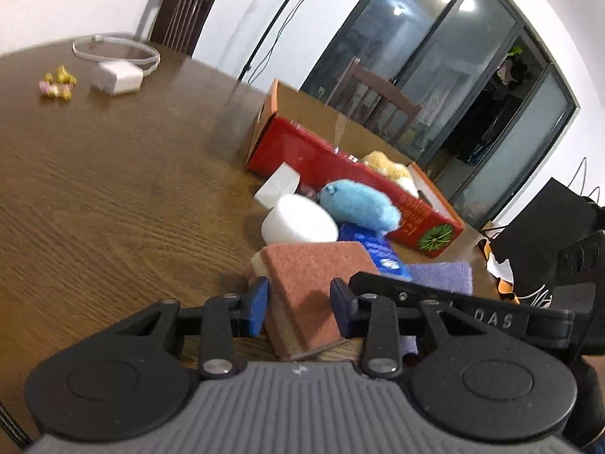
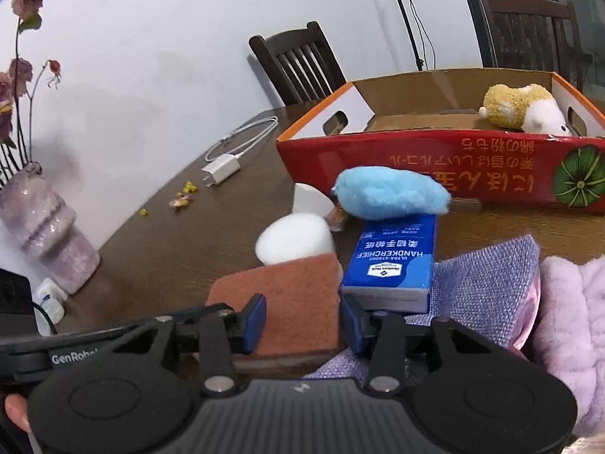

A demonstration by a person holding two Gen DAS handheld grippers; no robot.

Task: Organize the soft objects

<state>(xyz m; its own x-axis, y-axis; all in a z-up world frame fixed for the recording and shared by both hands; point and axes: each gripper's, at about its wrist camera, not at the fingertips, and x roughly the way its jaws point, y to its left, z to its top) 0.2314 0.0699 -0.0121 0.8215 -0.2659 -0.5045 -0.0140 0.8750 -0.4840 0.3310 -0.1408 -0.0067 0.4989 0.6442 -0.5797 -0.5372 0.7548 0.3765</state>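
Left fingers: we see the left gripper (image 1: 298, 312) straddling the near end of the brown scouring sponge (image 1: 310, 287); the left pad meets its side, a sliver of gap shows at the right pad, so we cannot tell whether it is clamped.
Right fingers: the right gripper (image 2: 302, 327) brackets the same sponge from another angle; whether its pads press we cannot tell.
Nearest neighbours: a white foam puck (image 2: 295, 240) sits just beyond the sponge, a blue handkerchief pack (image 2: 393, 261) just beside it, lying on a purple cloth (image 2: 487, 280).
Further out: a blue plush (image 2: 391, 193) rests against the pack; a pink fluffy item (image 2: 571, 310) lies at the far right.
Progress: we judge the task barely begun, since only the yellow-and-white plush (image 2: 522, 109) lies in the red cardboard box (image 2: 416, 159).
Remaining: sponge, puck, blue plush, cloth and pink item are still outside.
Clearance: the box wall stands behind the cluster; open wooden table (image 1: 113, 189) lies to the left, towards the charger (image 1: 115, 75).
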